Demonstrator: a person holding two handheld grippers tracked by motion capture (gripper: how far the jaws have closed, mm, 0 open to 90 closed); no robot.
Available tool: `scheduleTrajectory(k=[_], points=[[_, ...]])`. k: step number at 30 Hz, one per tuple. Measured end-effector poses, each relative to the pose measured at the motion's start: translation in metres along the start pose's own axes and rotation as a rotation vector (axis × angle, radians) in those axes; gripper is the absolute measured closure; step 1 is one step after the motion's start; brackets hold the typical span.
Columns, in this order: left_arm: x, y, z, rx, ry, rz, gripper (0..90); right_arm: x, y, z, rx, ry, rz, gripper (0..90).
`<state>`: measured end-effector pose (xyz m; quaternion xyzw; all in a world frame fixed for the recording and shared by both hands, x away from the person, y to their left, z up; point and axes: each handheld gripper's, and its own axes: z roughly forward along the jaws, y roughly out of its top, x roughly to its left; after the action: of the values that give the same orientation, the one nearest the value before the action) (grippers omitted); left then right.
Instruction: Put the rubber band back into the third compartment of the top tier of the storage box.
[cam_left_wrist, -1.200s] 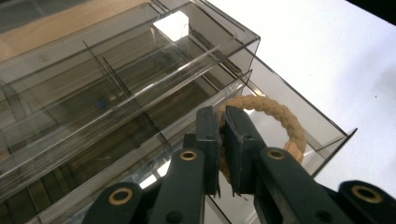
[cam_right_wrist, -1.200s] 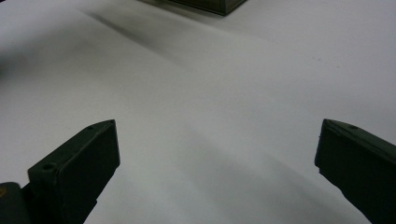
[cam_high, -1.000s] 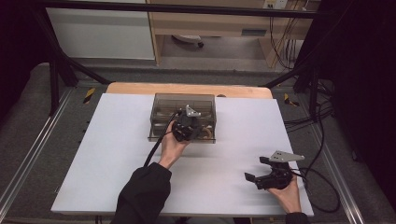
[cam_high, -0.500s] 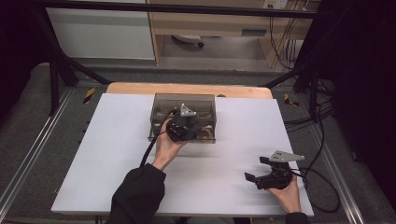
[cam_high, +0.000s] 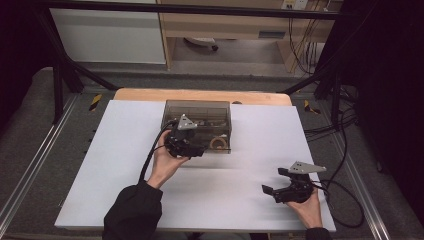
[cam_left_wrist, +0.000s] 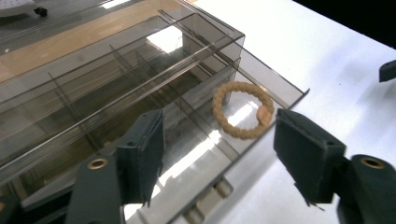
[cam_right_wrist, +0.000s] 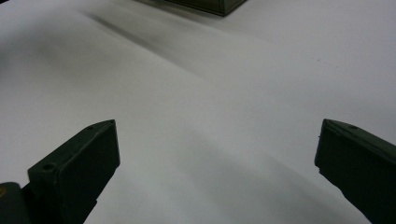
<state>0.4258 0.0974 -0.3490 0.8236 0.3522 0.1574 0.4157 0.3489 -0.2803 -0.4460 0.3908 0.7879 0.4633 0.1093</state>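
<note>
Releasing the ring into the organizer

I have just been opening the left gripper (cam_left_wrist: 217, 163); its jaws stand apart, nothing between them. The beaded ring (cam_left_wrist: 243, 110) lies in the smoky organizer box (cam_left_wrist: 116, 84), at one o'clock from the jaws. Dragging back low could snag the box's front edge. The right gripper (cam_high: 285, 187) idles, unclenched and empty.

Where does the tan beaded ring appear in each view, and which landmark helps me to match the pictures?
High view: the tan beaded ring lies at the organizer's near right corner.
Left gripper view: right of centre, in a front compartment.
Right gripper view: not in it.
Shared landmark: the smoky clear organizer box, whose corner sits at the top edge there.
</note>
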Motion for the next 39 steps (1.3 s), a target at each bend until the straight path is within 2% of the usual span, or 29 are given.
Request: scheduleTrajectory(k=[8, 18, 24, 28, 31, 33, 36, 39], points=[[0.006, -0.011, -0.018, -0.005, 0.024, 0.017, 20.4, 0.0, 0.0, 0.0, 0.002, -0.001, -0.001, 0.6], [0.016, -0.029, -0.036, -0.016, 0.058, 0.013, 9.6, 0.0, 0.0, 0.0, 0.001, -0.001, 0.0, 0.6], [0.025, -0.042, -0.046, -0.019, 0.074, -0.003, 6.8, 0.0, 0.0, 0.0, 0.001, -0.001, 0.001, 0.6], [0.032, -0.051, -0.051, -0.037, 0.065, 0.006, 6.4, 0.0, 0.0, 0.0, 0.002, -0.001, 0.001, 0.6], [0.038, -0.057, -0.054, -0.051, 0.063, 0.036, 6.2, 0.0, 0.0, 0.0, 0.001, -0.001, 0.002, 0.6], [0.039, -0.063, -0.059, -0.03, 0.085, 0.011, 6.2, 0.0, 0.0, 0.0, 0.002, -0.001, 0.002, 0.6], [0.043, -0.072, -0.063, -0.02, 0.102, -0.003, 6.2, 0.0, 0.0, 0.0, 0.002, -0.001, 0.005, 0.6], [0.047, -0.08, -0.066, -0.02, 0.104, -0.011, 6.1, 0.0, 0.0, 0.0, 0.001, -0.001, 0.006, 0.6]])
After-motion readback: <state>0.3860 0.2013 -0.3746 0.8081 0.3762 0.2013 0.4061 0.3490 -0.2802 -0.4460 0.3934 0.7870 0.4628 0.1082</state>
